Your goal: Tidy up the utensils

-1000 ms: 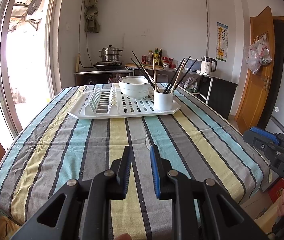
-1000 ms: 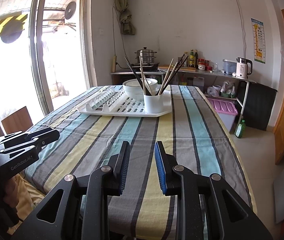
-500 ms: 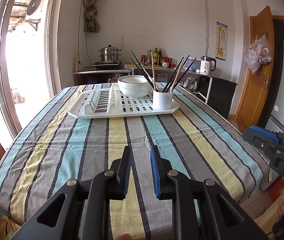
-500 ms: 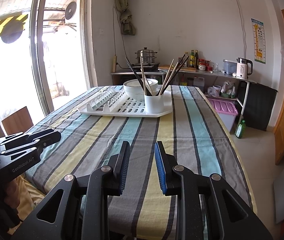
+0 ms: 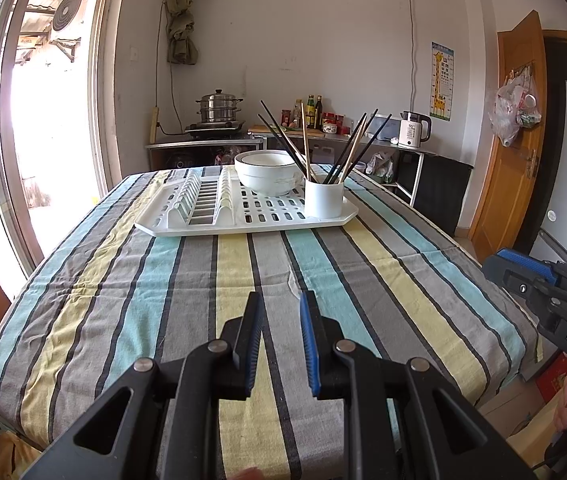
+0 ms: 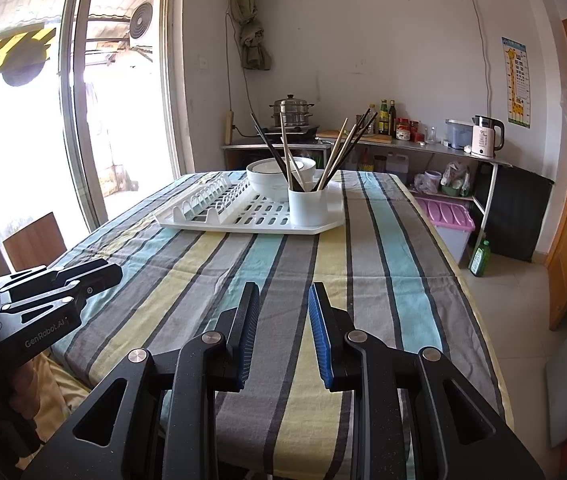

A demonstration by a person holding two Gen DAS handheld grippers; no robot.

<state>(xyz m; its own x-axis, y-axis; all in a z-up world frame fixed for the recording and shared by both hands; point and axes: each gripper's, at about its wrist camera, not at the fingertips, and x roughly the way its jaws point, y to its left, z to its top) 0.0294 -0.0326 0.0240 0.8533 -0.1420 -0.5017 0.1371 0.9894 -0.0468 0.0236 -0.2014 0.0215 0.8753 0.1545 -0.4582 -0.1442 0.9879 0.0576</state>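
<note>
A white drying rack (image 5: pixel 187 222) (image 6: pixel 203 220) lies across the far half of the striped table. On it stands a white cup (image 5: pixel 323 199) (image 6: pixel 306 207) holding several dark and wooden chopsticks (image 5: pixel 283 140) (image 6: pixel 269 144), with a white bowl (image 5: pixel 265 172) (image 6: pixel 265 178) just behind. My left gripper (image 5: pixel 281 316) hovers over the near table edge, open, nothing between its fingers. My right gripper (image 6: pixel 283 304) is likewise open and empty, also far short of the rack. Each gripper shows at the side of the other's view.
The striped tablecloth (image 5: pixel 163 300) covers the table. A counter (image 6: pixel 403 142) at the back carries a steamer pot, bottles and a kettle (image 5: pixel 415 130). A glass door is at left, a wooden door (image 5: pixel 515 140) at right, a pink-lidded bin (image 6: pixel 447 216) on the floor.
</note>
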